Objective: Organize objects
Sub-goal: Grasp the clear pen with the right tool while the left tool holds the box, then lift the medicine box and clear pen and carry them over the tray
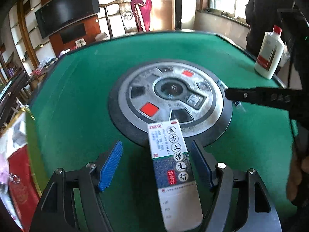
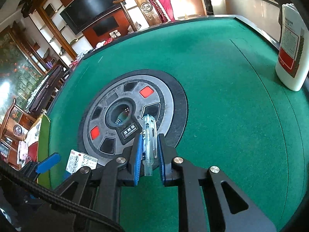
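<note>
1. The left gripper (image 1: pixel 156 164) stands wide at the bottom of its wrist view, blue pads clear on either side of a small medicine box (image 1: pixel 171 174). The box lies on the green table (image 1: pixel 77 96) with its far end against the round centre console (image 1: pixel 170 98); nothing grips it.
2. The right gripper (image 2: pixel 148 155) is closed narrow on a clear plastic pen (image 2: pixel 148 143), low in the middle of its view. The pads clamp the barrel about midway, and the clip end points up toward the console.
3. The pen looks light, stiff and smooth; I judge it could pivot or slide between the pads, so a grip on the barrel's middle suits it.
4. The box looks like thin, light card that dents easily; taking it across its long sides, near the middle, with gentle pressure seems best.
5. A white bottle (image 1: pixel 269 54) with a red cap stands upright at the upper right of the frame, well apart from both; probably heavier and slick.
6. Writing: the box carries large Chinese characters and "15" on a red patch; the console plate reads "QUANBAN". The bottle's label is too small to read.
</note>
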The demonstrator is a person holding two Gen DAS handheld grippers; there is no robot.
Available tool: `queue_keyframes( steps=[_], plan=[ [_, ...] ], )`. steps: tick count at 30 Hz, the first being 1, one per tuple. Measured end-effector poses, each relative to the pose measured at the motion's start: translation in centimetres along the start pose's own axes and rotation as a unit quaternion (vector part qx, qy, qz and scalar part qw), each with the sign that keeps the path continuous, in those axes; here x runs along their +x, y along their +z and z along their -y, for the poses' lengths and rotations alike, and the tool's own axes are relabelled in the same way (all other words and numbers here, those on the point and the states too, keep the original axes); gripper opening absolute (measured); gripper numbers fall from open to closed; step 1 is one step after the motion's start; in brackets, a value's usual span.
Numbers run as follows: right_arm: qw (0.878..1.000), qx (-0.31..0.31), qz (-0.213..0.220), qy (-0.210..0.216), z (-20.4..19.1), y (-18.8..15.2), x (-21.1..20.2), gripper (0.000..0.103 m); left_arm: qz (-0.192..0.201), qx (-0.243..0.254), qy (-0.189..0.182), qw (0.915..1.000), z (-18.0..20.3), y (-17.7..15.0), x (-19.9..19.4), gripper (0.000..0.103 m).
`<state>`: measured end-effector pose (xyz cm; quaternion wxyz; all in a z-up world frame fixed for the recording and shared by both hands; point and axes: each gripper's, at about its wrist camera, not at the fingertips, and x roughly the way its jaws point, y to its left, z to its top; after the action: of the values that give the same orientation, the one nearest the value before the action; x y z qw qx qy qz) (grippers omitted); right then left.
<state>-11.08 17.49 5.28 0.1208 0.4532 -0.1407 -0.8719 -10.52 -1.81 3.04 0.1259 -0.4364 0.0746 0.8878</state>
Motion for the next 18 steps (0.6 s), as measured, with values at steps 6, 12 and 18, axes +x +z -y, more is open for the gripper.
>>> queue_keyframes(
  steps=[6, 12, 18],
  plan=[
    [1.000, -0.003, 0.003, 0.005, -0.9, 0.2, 0.6, 0.013, -0.015, -0.009, -0.012, 0.9998, -0.6, -0.5, 0.7, 0.029],
    [1.000, -0.010, 0.005, 0.017, -2.0, -0.3, 0.3, 0.013, 0.003, -0.024, -0.014, 0.9996, -1.2, -0.4, -0.8, 0.029],
    [0.998, -0.018, 0.007, 0.054, -3.8, -1.0, -0.4, 0.013, 0.042, -0.043, -0.023, 0.9979, -2.0, 0.1, -3.4, 0.029]
  ],
)
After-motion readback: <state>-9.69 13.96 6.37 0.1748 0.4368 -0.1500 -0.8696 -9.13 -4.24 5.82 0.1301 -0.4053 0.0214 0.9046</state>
